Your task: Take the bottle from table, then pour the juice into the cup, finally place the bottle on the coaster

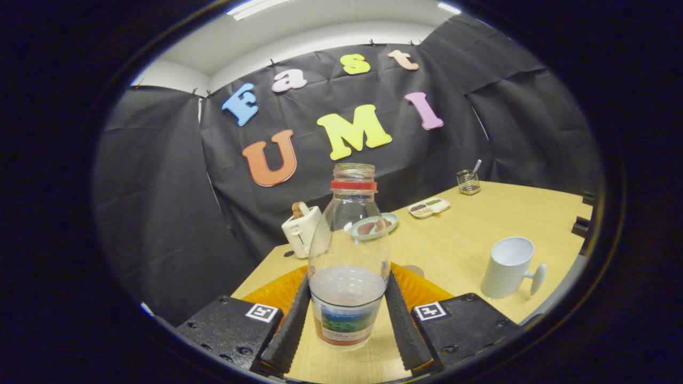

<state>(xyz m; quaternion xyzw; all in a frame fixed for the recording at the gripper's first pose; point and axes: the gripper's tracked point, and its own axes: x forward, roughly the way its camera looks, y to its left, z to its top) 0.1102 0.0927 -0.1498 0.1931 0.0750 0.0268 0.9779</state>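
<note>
Gripper (348,320) fingers clamped on both sides of clear bottle (349,256), open-topped, a little liquid inside, orange coaster (421,290) behind it, white cup (507,266) to the right on wooden table (480,229)

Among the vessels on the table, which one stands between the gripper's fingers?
The clear bottle, open-topped with a red neck ring, stands between the gripper fingers. The white cup stands off to the side; the small glass holder is far beyond.
</note>
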